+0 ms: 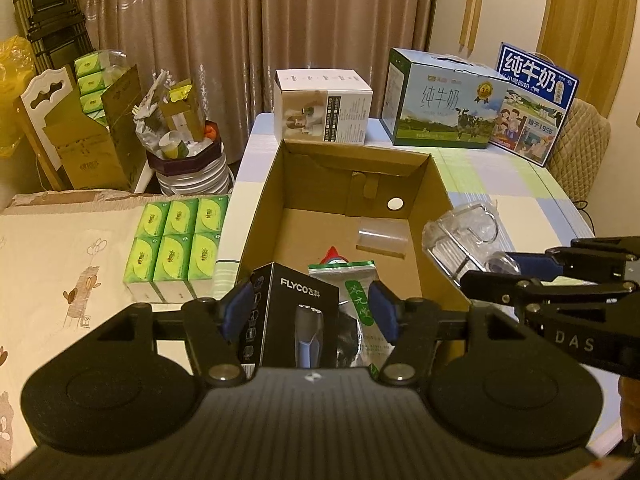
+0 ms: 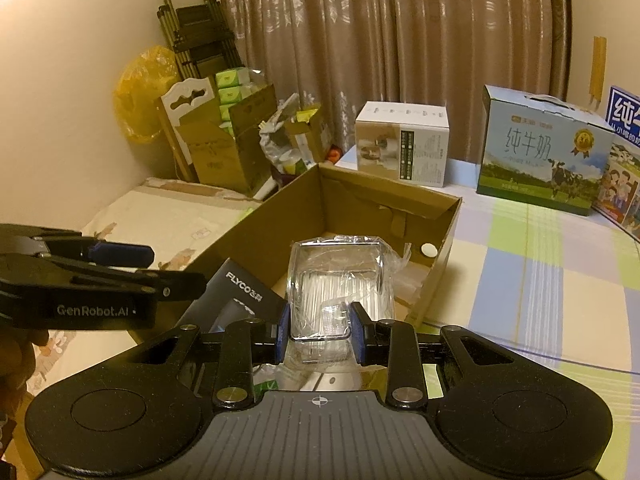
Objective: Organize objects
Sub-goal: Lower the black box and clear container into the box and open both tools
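Cardboard box (image 1: pixel 424 208) ahead; left fingers (image 1: pixel 236 312) spread around FLYCO box (image 1: pixel 296 312), right fingers (image 2: pixel 283 334) grip plastic-wrapped rack (image 2: pixel 336 296).

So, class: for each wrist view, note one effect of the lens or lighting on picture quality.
Left wrist view: warm yellowish indoor light, fisheye bending the brown pleated curtain, dark vignette at the corners. Right wrist view: same warm cast, glare on the clear plastic-wrapped wire rack held in the right gripper, and the checked tablecloth lines curve.

Home room: curtains (image 1: pixel 248 20), checked tablecloth (image 1: pixel 500 184), milk cartons (image 1: pixel 440 104).
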Demonstrator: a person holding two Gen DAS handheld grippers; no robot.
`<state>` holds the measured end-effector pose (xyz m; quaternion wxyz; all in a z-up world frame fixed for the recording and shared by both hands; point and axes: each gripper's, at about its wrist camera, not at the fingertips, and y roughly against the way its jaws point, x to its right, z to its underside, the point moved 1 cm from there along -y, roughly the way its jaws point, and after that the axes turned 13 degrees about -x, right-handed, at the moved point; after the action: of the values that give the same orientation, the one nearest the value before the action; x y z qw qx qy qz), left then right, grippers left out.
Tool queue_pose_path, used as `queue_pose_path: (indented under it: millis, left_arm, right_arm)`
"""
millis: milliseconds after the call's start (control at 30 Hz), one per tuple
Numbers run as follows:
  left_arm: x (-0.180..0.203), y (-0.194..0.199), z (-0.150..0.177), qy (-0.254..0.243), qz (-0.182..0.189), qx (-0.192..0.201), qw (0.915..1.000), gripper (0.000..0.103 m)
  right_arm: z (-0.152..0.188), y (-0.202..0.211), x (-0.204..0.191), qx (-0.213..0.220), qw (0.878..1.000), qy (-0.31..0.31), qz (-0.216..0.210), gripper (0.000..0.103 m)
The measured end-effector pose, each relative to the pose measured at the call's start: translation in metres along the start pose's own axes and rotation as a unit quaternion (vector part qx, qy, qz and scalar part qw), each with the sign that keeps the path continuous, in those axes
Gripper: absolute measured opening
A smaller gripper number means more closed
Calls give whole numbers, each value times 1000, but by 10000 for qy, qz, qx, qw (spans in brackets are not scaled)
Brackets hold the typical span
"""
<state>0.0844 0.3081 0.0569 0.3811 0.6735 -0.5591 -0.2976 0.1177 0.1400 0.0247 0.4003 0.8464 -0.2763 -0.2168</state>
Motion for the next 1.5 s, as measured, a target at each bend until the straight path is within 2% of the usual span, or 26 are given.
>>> queue_pose_path:
  millis: [233, 333, 400, 433, 467, 700, 800, 1100, 1233, 1500]
  left_arm:
    - [-1, 1, 5, 40, 16, -7, 10000, 58]
    - [-3, 1, 6, 79, 25, -8, 10000, 58]
    - [-6, 0, 7, 96, 22, -8, 10000, 58]
    - [-8, 0, 7, 112, 15, -10, 9999, 58]
    - [-9, 0, 7, 122, 8, -12, 9999, 58]
    - [-18, 5, 16, 307, 34, 32, 9995, 61]
    - [-17, 8, 23, 396, 50, 55, 9992, 73]
    - [1, 25, 45, 426, 30, 110, 9990, 91]
    - [10, 38, 56, 462, 24, 208, 9987, 102]
    - [26, 61, 77, 470, 38, 258, 9986, 102]
  right_arm:
    - [-8, 0, -1, 124, 9997, -146, -161, 28]
    - [-15, -1, 3, 260, 9983, -312, -416, 30]
    - [-20, 0, 8, 334, 9967, -532, -520, 47]
    - [-21, 2, 10, 402, 9961, -593, -506, 59]
    - [-21, 5, 12, 476, 9958, -614, -492, 62]
    - [-6, 15, 22, 417, 9954, -761, -404, 62]
    - [11, 20, 24, 288, 9953, -841, -378, 62]
    - [48, 42, 17, -40, 9965, -798, -226, 64]
    - [63, 55, 12, -43, 9965, -816, -199, 69]
    - [84, 83, 5, -10, 9962, -859, -108, 76]
